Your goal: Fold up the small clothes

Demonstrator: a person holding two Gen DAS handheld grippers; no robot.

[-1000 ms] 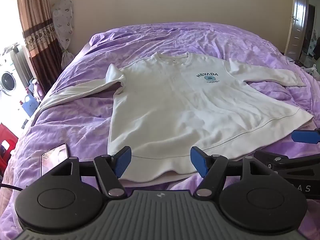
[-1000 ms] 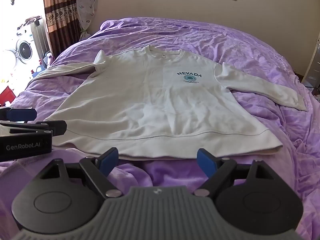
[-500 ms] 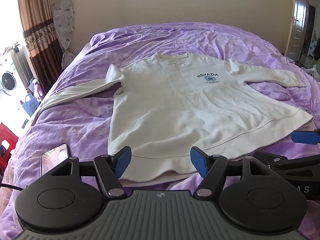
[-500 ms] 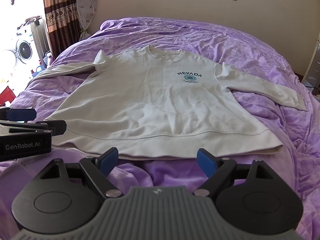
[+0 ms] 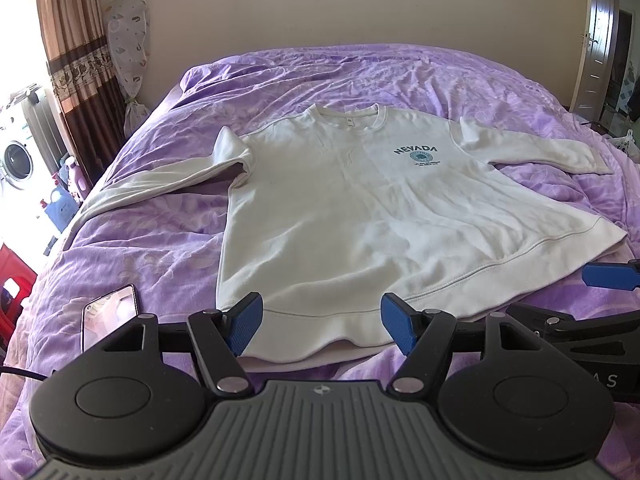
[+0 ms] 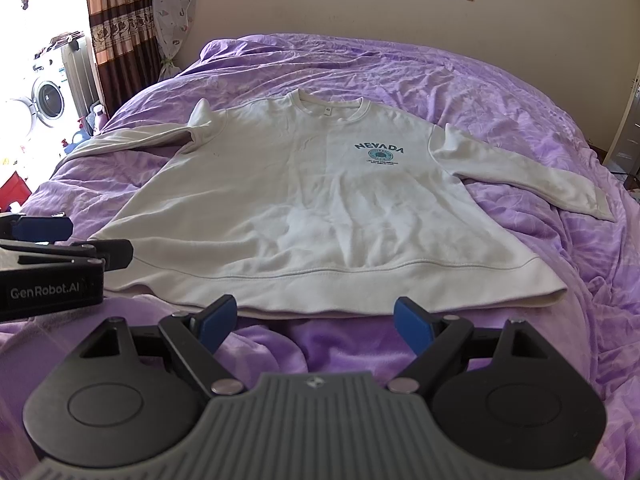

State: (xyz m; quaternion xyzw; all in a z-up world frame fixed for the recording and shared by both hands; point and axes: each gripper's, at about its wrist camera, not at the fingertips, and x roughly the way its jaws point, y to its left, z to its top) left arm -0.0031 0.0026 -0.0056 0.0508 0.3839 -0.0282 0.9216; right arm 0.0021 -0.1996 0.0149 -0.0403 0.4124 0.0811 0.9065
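A white long-sleeved sweatshirt [image 5: 340,216] [image 6: 312,208] with a blue NEVADA print lies flat and face up on the purple bed, both sleeves spread outward. My left gripper [image 5: 322,326] hovers open just over the near hem, left of its middle, nothing between its blue pads. My right gripper [image 6: 316,326] is open too, a little short of the hem over bare bedspread. Each gripper appears in the other's view: the right one [image 5: 608,280] at the right edge, the left one [image 6: 44,232] at the left edge.
A phone [image 5: 108,314] lies on the purple bedspread [image 5: 152,248] left of the hem. Left of the bed are a curtain [image 5: 76,60], a washing machine [image 6: 48,100] and bottles on the floor. A door [image 5: 600,40] stands at the far right.
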